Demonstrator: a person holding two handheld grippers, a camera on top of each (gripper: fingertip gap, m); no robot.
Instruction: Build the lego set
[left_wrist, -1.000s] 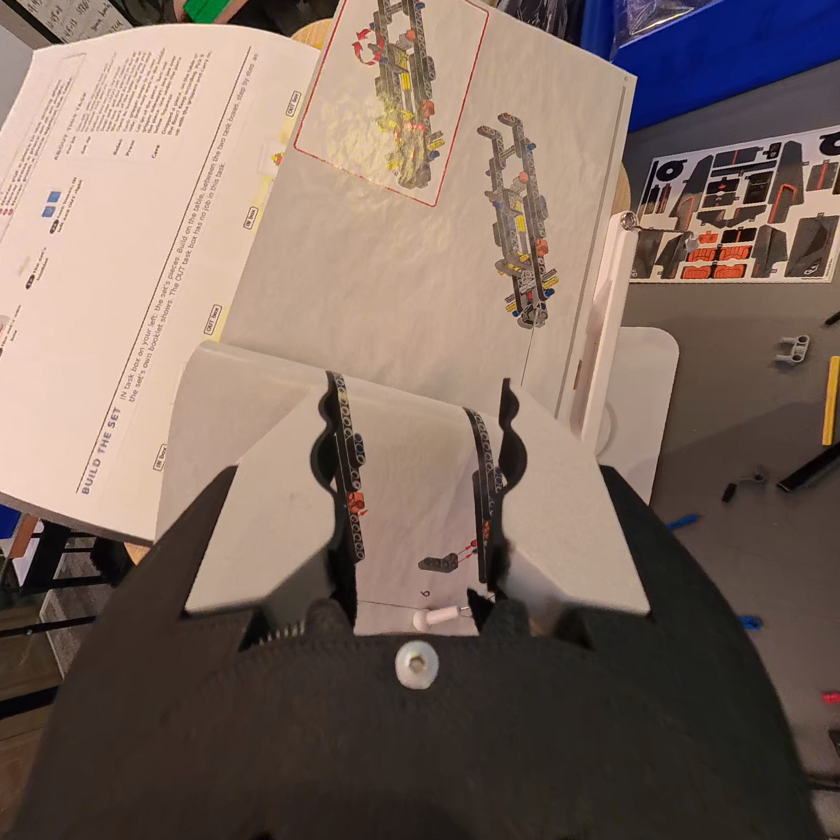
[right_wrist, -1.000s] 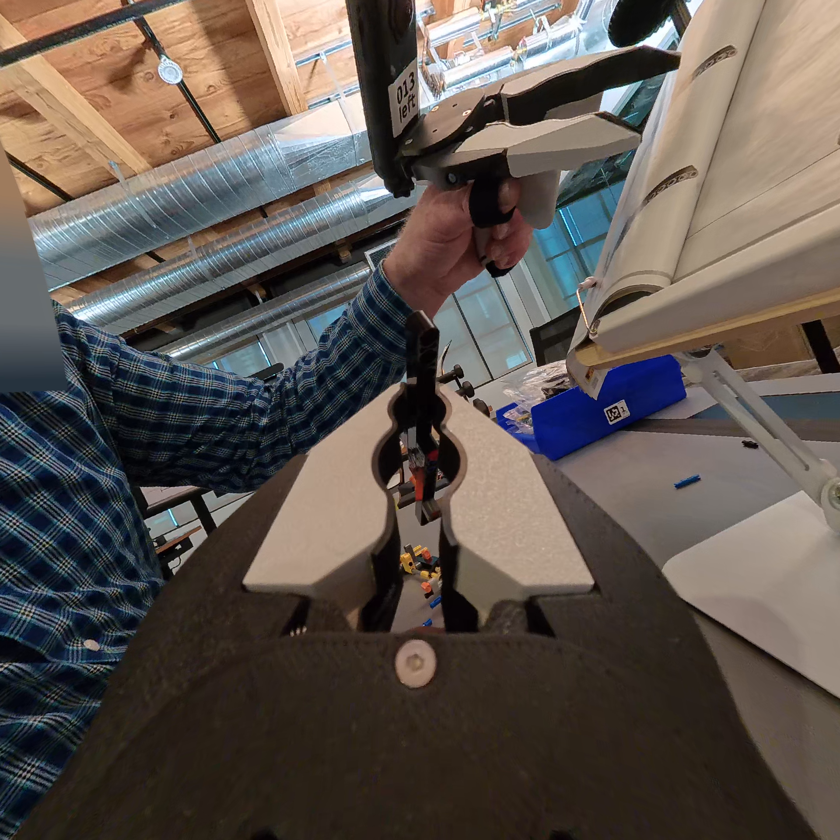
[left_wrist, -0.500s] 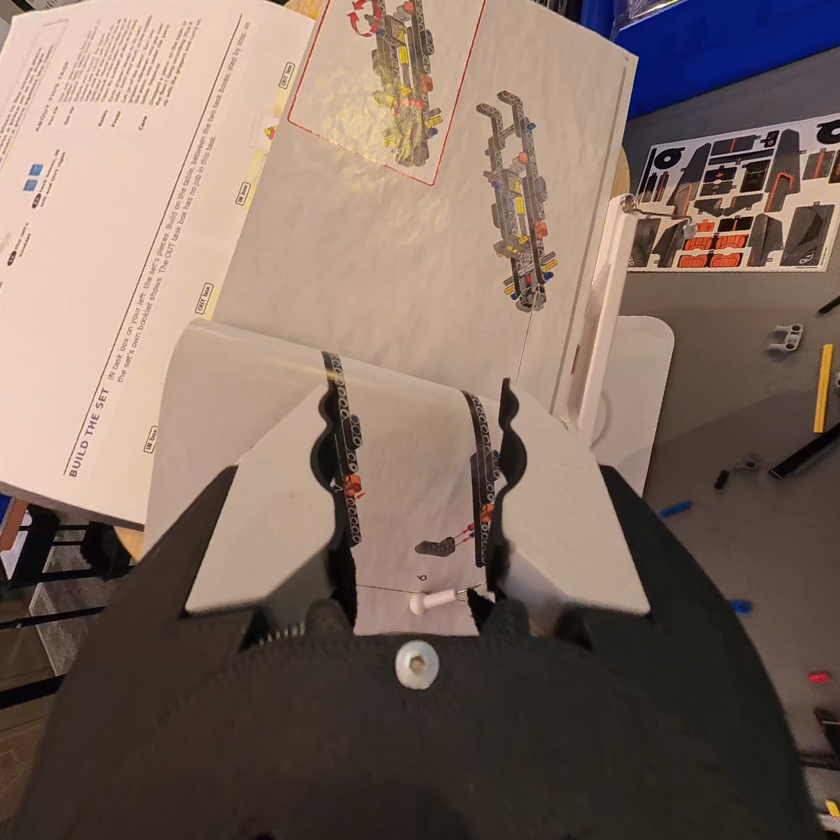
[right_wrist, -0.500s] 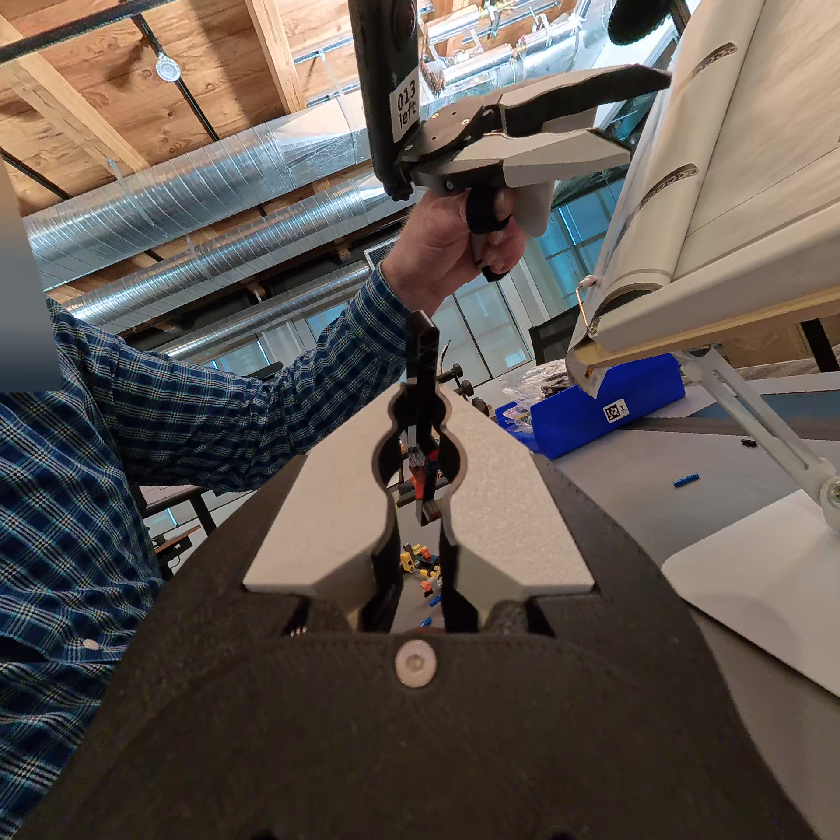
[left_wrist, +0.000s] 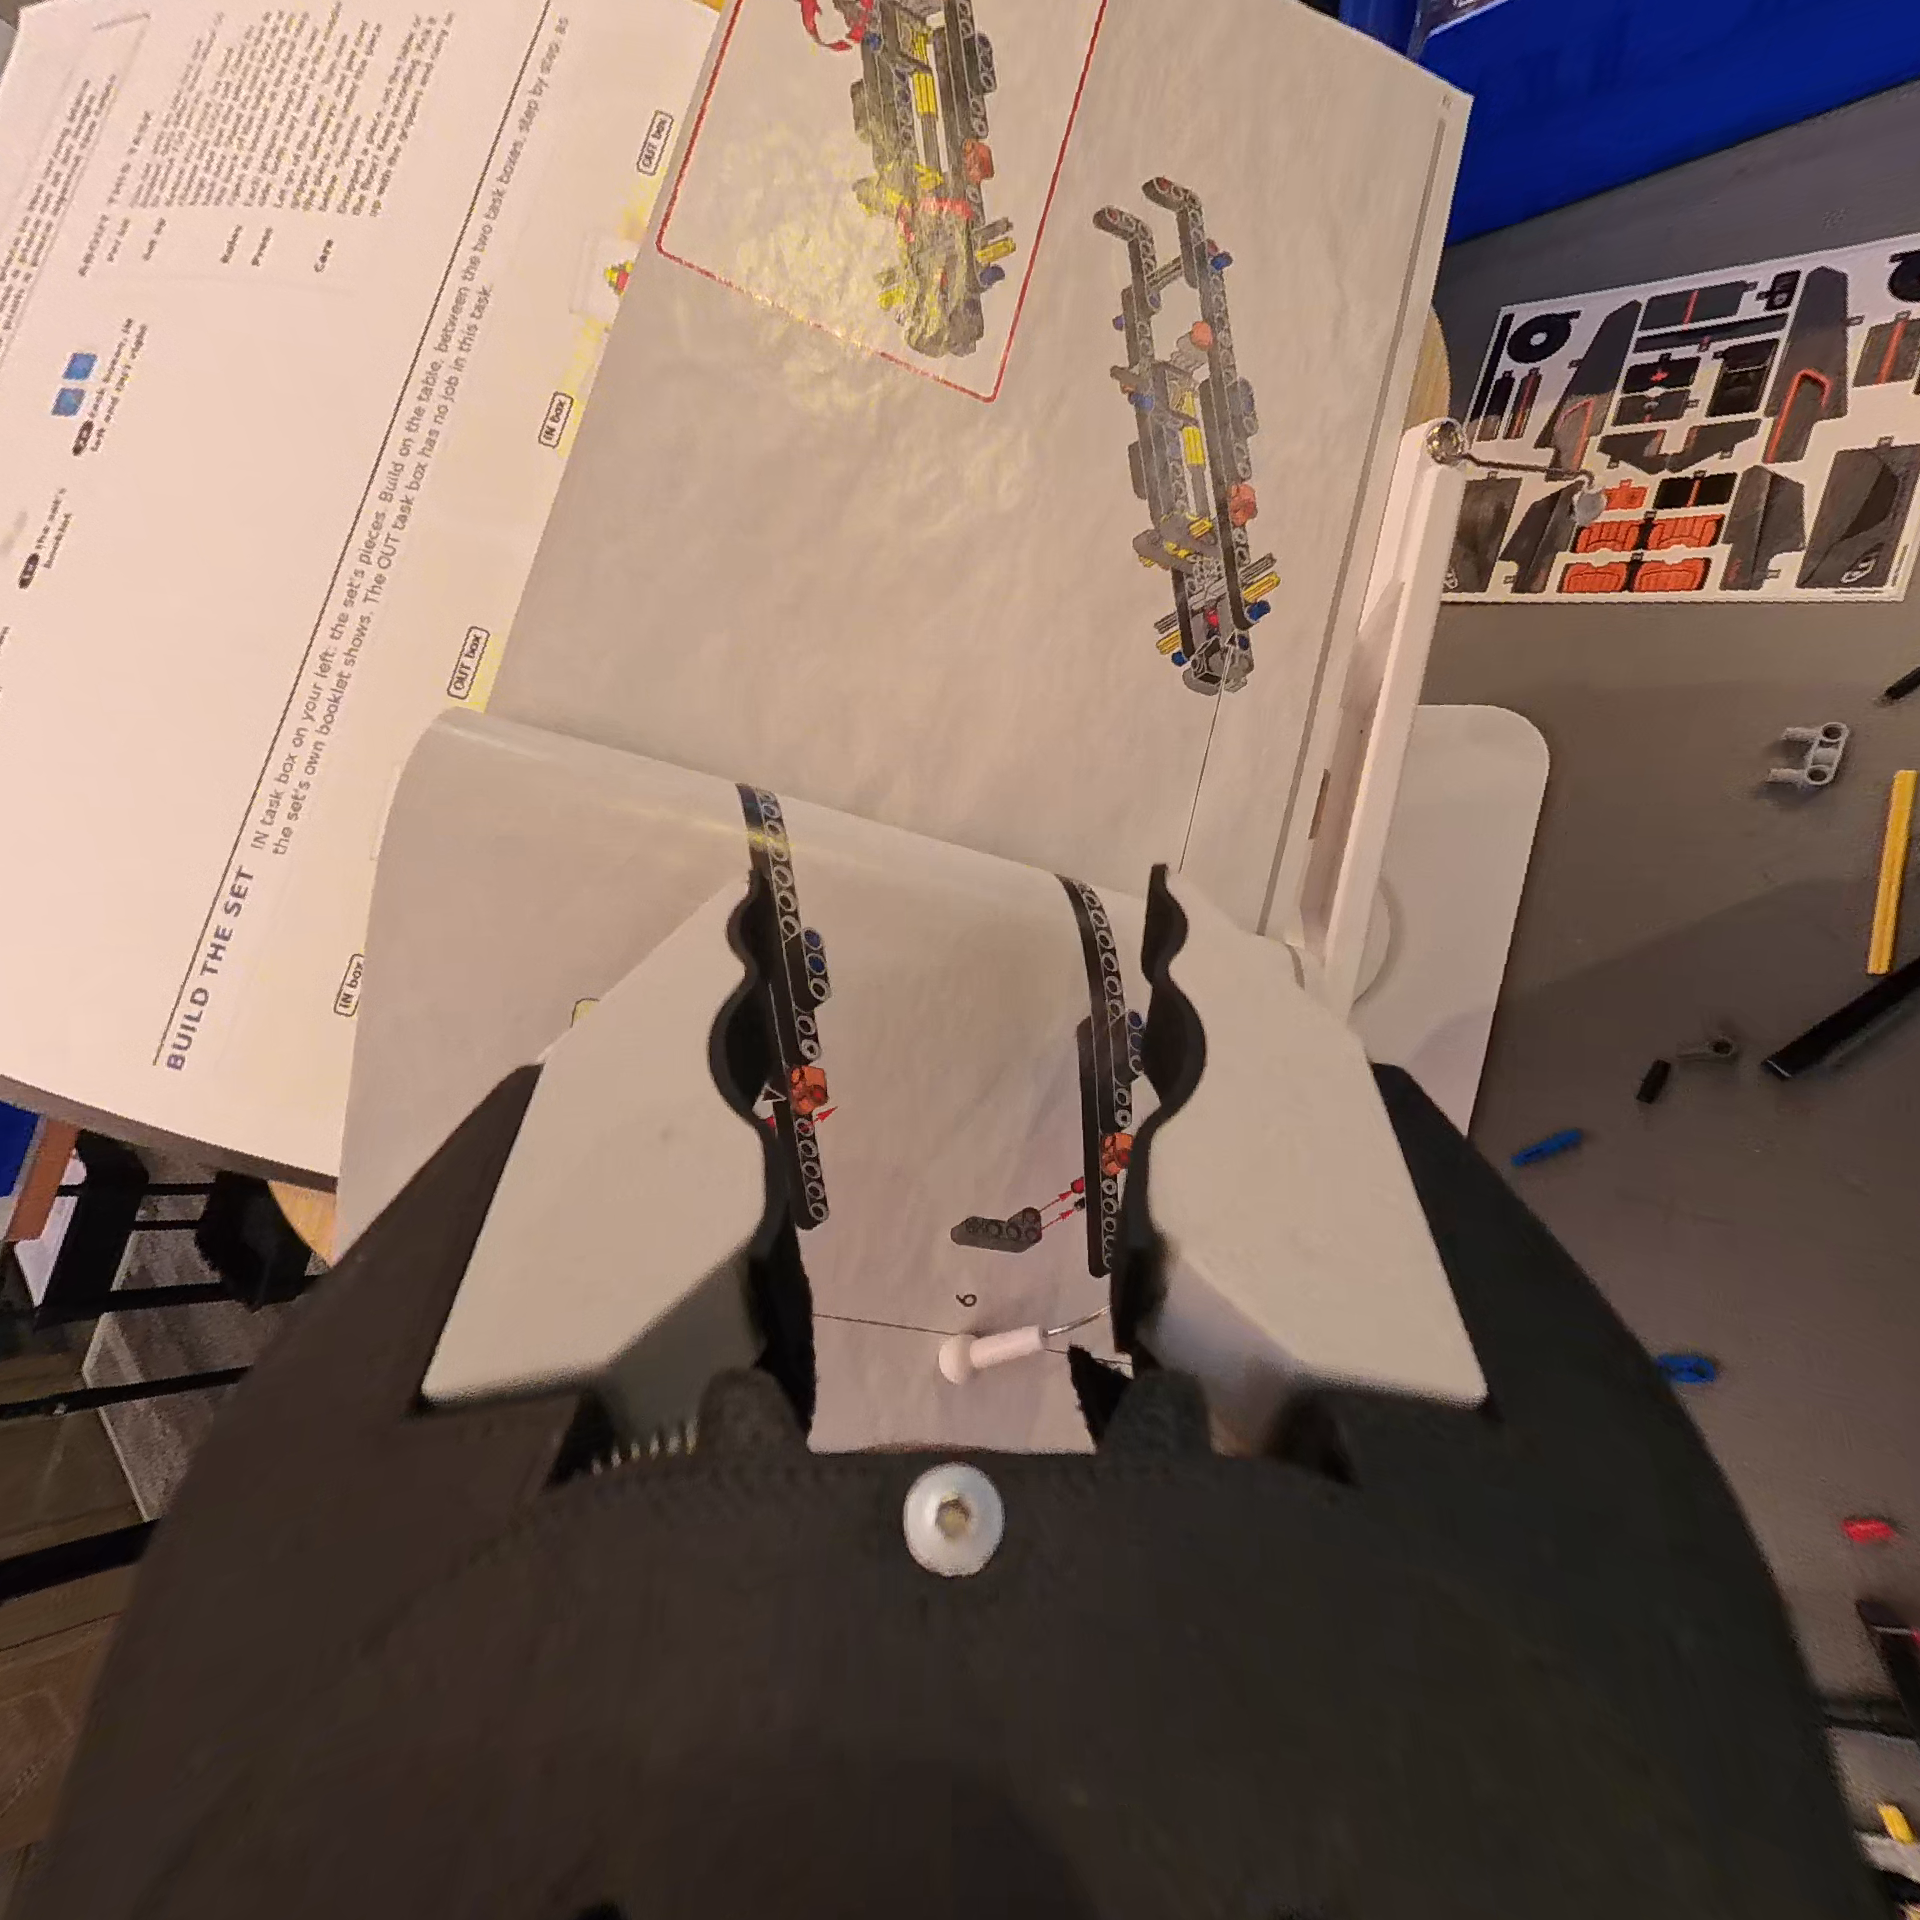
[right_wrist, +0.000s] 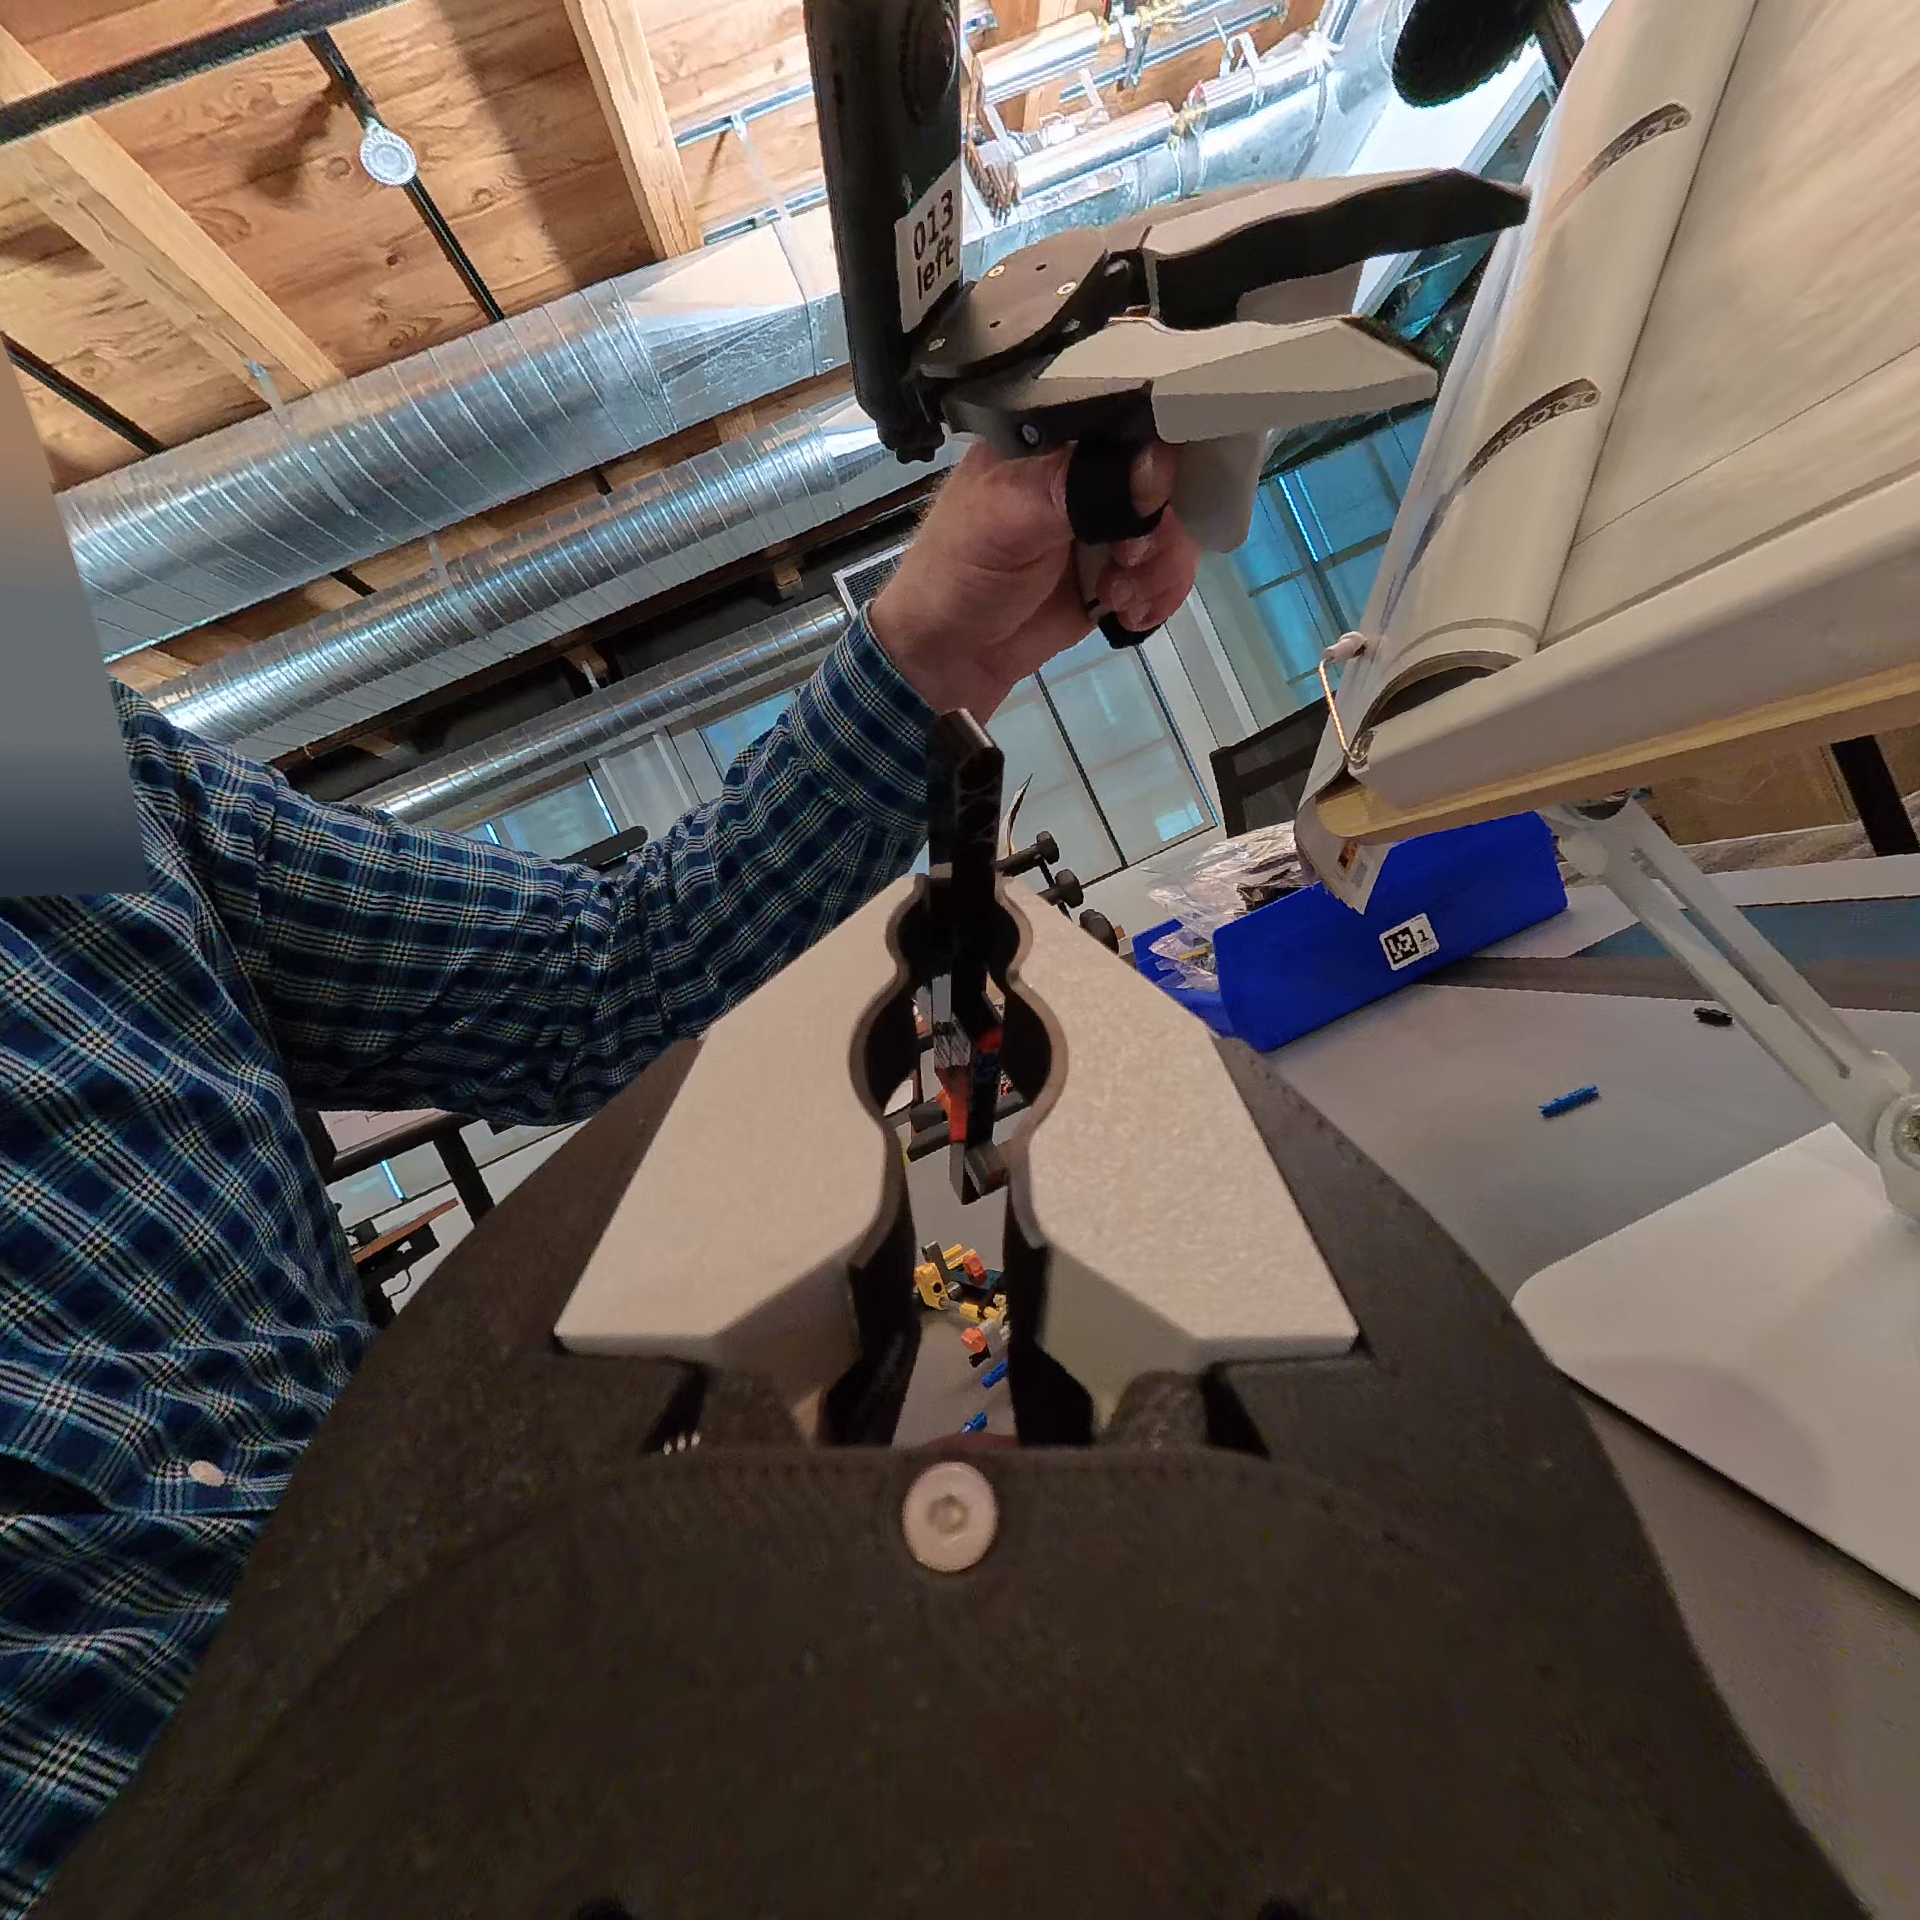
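My right gripper (right_wrist: 961, 904) is shut on a black lego beam assembly (right_wrist: 961, 800) with red and grey parts, held upright above the table. My left gripper (left_wrist: 951, 883) is open and empty, held high in front of the instruction booklet (left_wrist: 883, 582) on its white stand (left_wrist: 1455, 831). A curled booklet page (left_wrist: 935, 1039) lies between and behind its fingers. In the right wrist view the left gripper (right_wrist: 1470, 296) is up by the booklet (right_wrist: 1714, 416), held by a hand in a blue plaid sleeve.
A printed task sheet (left_wrist: 260, 468) lies left of the booklet. On the grey table to the right are a sticker sheet (left_wrist: 1683, 436), a yellow axle (left_wrist: 1889, 873), a grey connector (left_wrist: 1808, 750), a black beam (left_wrist: 1844, 1023) and blue pins (left_wrist: 1546, 1146). A blue bin (right_wrist: 1382, 935) and loose pieces (right_wrist: 961, 1299) lie beyond. The yellow axle (left_wrist: 1889, 873) is about 20 centimetres from my right fingertips.
The left gripper has sunk a little in front of the booklet and stays open. The right gripper and its beam assembly have not moved.
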